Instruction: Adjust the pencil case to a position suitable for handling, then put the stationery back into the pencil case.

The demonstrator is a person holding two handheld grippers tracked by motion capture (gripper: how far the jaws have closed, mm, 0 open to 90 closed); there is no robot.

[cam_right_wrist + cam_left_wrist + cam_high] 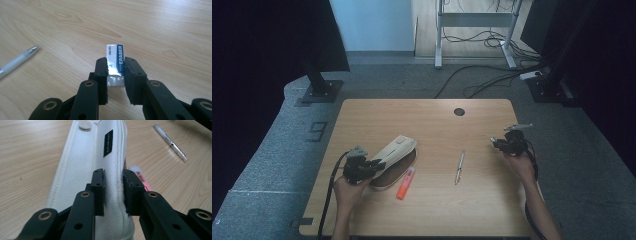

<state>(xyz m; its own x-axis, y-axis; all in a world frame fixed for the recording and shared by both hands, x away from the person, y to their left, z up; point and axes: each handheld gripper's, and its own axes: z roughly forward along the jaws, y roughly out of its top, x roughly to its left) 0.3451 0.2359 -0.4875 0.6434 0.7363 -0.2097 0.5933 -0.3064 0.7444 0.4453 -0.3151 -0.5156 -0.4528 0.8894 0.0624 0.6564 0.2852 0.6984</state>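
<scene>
Left gripper view has the left gripper (113, 192) clamped on the raised edge of a white canvas pencil case (85, 170); the fabric fold sits pinched between both fingers (98, 192), and the case runs on ahead of them, its black label and a pale button beyond the fingertips; just to the right of the right finger the pink end of an orange highlighter (141, 178) peeks out beside the case; farther ahead and to the right lies one white pen (170, 142), well apart from the jaws.

In the high view the left gripper (374, 165) holds the case (394, 150) near the table's (362, 115) left half; one highlighter (406, 183) lies just beside the case, one pen (459, 167) rests in bare wood near the middle, and the right gripper (498, 143) sits close to the right edge; the far half of the table is open but for a dark round grommet (459, 111).

Right gripper view shows the right gripper (116, 72) closed on one white eraser (115, 62) in a blue sleeve, which stands out past the fingertips; the pen's tip (18, 60) lies off to the left of the fingers.
</scene>
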